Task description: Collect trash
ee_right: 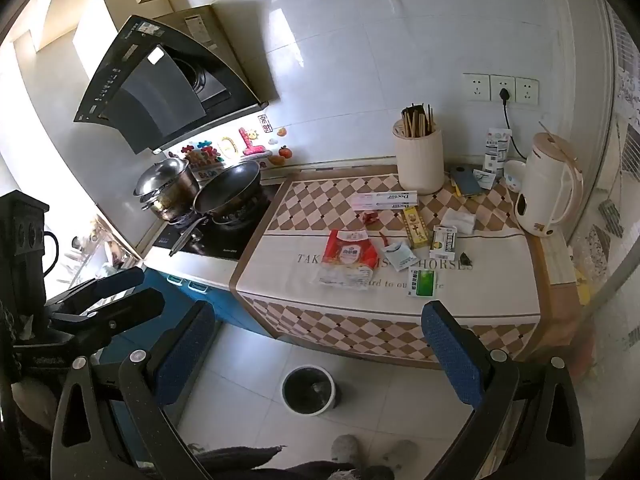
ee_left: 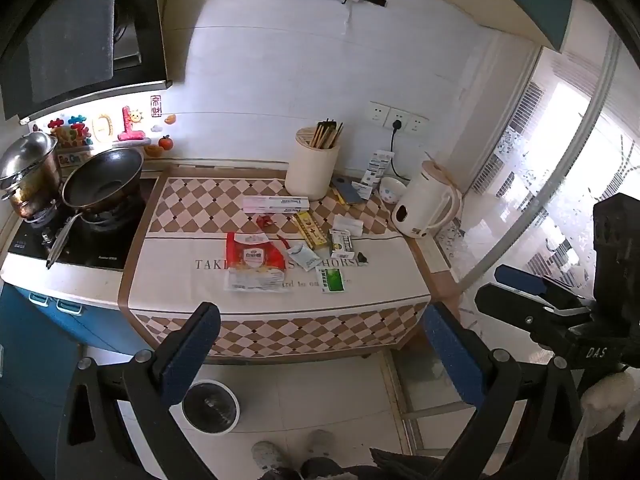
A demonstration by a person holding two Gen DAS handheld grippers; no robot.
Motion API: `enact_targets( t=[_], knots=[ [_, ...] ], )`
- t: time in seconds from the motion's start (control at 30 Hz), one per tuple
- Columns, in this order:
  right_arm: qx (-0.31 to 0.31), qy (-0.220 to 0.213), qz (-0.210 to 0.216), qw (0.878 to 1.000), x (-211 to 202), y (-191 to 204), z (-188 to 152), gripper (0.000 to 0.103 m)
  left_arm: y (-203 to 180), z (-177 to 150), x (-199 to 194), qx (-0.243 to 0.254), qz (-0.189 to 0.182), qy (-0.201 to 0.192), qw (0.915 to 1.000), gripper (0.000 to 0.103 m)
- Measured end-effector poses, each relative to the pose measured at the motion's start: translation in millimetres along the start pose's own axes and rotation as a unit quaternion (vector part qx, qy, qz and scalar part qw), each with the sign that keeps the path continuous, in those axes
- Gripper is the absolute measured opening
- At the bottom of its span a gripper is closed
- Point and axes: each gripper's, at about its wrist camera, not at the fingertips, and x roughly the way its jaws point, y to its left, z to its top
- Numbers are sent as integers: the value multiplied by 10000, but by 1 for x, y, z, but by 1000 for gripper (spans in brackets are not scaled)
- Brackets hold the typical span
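Observation:
Trash lies on the cloth-covered counter (ee_left: 360, 280): a red and clear plastic bag (ee_left: 252, 264) (ee_right: 348, 258), a green sachet (ee_left: 331, 280) (ee_right: 421, 282), a pale sachet (ee_left: 304, 257), a yellow box (ee_left: 311, 230) (ee_right: 416, 227), a small white box (ee_left: 342, 243), a long white box (ee_left: 277, 204) (ee_right: 384, 201) and a red scrap (ee_left: 266, 221). A white-rimmed bin (ee_left: 211, 406) (ee_right: 309, 390) stands on the floor below. My left gripper (ee_left: 320, 344) is open and empty, held back from the counter. My right gripper (ee_right: 320, 344) is open and empty too.
A cream chopstick holder (ee_left: 313, 168), a white kettle (ee_left: 426, 204), a bowl (ee_left: 391, 190) and a phone (ee_left: 349, 191) stand at the back right. A wok (ee_left: 102, 182) and a steel pot (ee_left: 28, 172) sit on the stove at left. My shoes (ee_left: 292, 452) show below.

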Motion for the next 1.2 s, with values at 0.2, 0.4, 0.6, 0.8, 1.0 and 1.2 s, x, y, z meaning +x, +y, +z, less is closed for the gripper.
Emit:
enact_targets(
  t=[0.2, 0.4, 0.6, 0.8, 1.0, 1.2],
  knots=[
    [17, 8, 22, 10000, -1, -2, -2, 103, -1, 0, -1, 9, -58, -14, 10000, 103],
    [26, 13, 15, 10000, -1, -2, -1, 103, 0, 0, -1, 6, -70, -19, 10000, 103],
    [25, 16, 31, 10000, -1, -3, 0, 103, 0, 1, -1, 5, -60, -18, 10000, 103],
    [28, 27, 37, 10000, -2, -2, 1, 103, -1, 1, -1, 7, -53, -20, 10000, 103],
    [29, 26, 39, 10000, -1, -3, -1, 103, -1, 2, -2, 13, -62, -23, 10000, 103],
    [32, 30, 45, 10000, -1, -5, 0, 103, -4, 6, -5, 37, -80, -35, 10000, 103]
  ],
)
